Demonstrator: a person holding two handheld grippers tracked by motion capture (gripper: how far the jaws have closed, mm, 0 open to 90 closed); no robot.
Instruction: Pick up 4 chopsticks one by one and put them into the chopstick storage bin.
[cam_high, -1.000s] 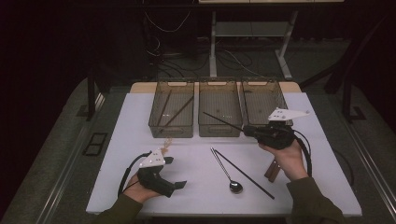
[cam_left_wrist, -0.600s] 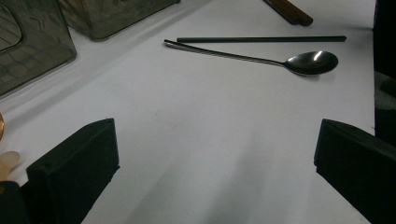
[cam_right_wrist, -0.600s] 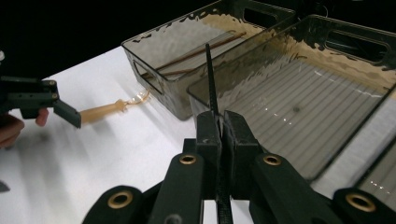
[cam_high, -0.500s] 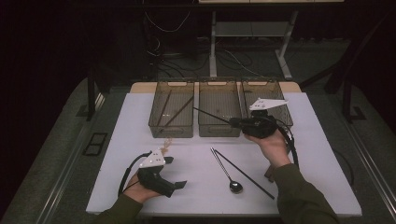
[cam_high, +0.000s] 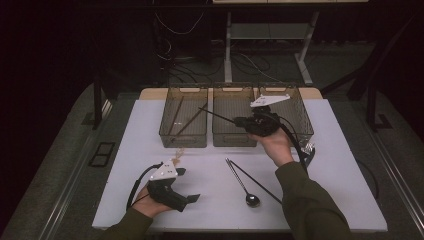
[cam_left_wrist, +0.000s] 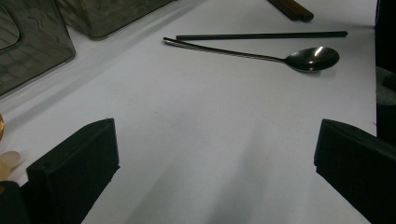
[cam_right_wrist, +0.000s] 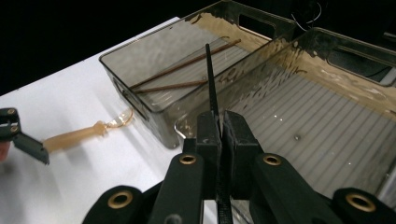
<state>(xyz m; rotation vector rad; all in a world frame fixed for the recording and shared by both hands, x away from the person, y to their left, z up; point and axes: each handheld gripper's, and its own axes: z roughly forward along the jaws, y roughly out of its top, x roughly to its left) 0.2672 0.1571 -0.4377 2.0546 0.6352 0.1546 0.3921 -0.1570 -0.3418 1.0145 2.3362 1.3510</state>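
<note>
1. one white table top (cam_high: 330, 165), with everything else set on it.
2. three smoky clear bins in a row at its far edge: left bin (cam_high: 183, 117), middle bin (cam_high: 231, 112), right bin (cam_high: 300, 117).
3. two grippers in my hands. my right gripper (cam_high: 239, 121) is clamped on one black chopstick (cam_high: 215, 114), held above the middle bin with its tip reaching toward the left bin. my left gripper (cam_high: 192, 199) sits near the table's front edge, jaws wide apart with nothing between them.
4. two brown chopsticks (cam_right_wrist: 184, 70) lie crossed inside the left bin.
5. one black chopstick on the table (cam_left_wrist: 261, 35), just beside one metal spoon (cam_left_wrist: 312, 58).
6. one pale small spoon (cam_right_wrist: 81, 133) lies in front of the left bin.
</note>
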